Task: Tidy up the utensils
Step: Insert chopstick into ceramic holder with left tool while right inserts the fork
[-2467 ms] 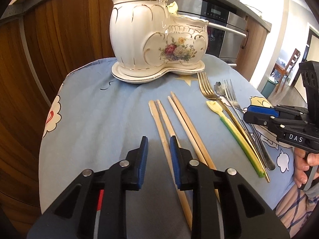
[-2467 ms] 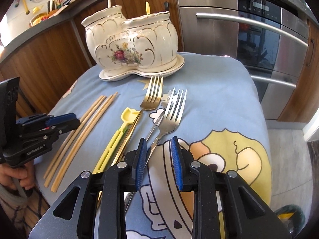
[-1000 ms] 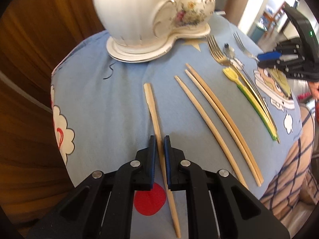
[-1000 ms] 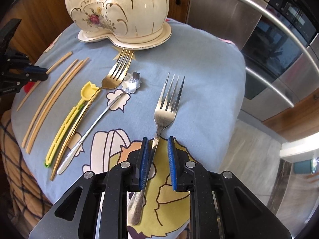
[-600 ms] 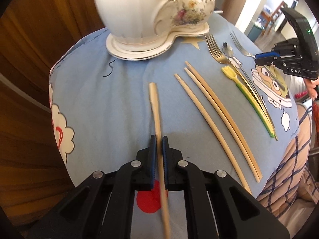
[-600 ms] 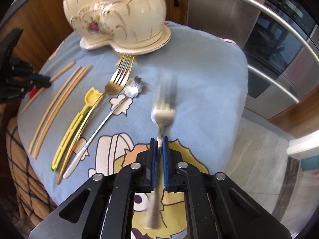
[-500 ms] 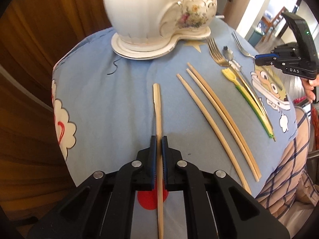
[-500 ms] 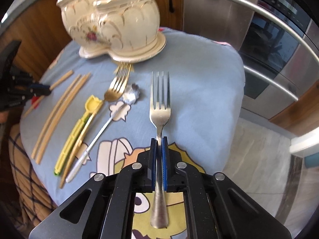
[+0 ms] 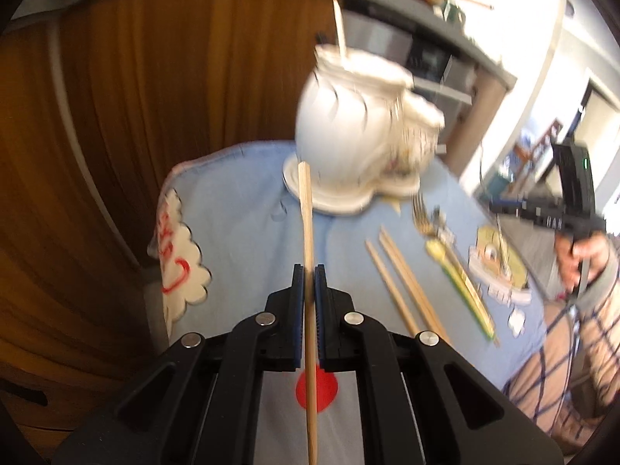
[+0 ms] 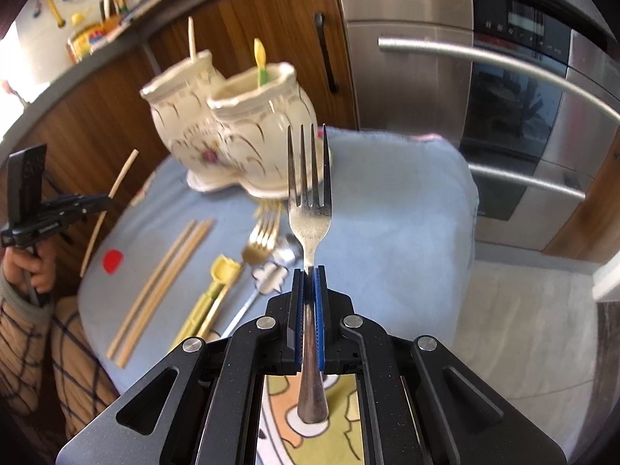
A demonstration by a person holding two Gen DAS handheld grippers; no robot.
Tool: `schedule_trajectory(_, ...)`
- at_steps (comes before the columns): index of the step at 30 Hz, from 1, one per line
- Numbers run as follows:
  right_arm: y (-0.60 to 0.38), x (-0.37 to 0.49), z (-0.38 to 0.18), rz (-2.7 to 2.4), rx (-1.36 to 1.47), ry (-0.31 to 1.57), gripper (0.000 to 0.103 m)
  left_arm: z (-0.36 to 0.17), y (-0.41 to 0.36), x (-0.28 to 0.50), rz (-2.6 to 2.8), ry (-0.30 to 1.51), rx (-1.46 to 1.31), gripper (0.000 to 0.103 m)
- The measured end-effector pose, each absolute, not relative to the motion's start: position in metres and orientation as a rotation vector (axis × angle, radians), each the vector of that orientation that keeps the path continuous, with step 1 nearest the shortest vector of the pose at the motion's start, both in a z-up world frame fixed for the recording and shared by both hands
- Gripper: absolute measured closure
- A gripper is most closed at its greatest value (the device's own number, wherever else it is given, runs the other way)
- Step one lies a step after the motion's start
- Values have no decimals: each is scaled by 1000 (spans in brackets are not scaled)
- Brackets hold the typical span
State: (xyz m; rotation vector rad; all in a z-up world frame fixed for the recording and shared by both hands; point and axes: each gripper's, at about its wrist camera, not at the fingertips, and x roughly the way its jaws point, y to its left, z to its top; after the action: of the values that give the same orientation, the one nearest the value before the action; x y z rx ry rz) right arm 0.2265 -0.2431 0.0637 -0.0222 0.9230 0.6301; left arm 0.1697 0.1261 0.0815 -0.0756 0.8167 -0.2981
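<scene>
Right wrist view: right tool point(image 10: 309, 271) tilts downward, gripping silver fork point(image 10: 309, 209).

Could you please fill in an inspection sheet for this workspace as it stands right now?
Surface: blue cartoon-print cloth covers the table.
Job's things: ceramic holder with two compartments, a utensil standing in each; two wooden chopsticks, gold fork, yellow-green utensil and silver spoon lie on the cloth.
Clutter: nothing seen on the cloth.
Grippers: left gripper shut on a lifted chopstick; right gripper shut on a silver fork, tines pointing away.
Cables: nothing seen for certain.
Surroundings: wooden cabinets, steel oven, cluttered counter behind.
</scene>
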Motion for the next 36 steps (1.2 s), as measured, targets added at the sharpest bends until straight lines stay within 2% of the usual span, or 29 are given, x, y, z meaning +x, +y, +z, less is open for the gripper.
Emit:
schedule_trajectory(13,-232,204,91,649,-22,752,97,132,115,158,-289,413,-142,98)
schedule_trajectory(36,-202,258,185,731,71,456,97,197,90,234,-315,62,-229,98)
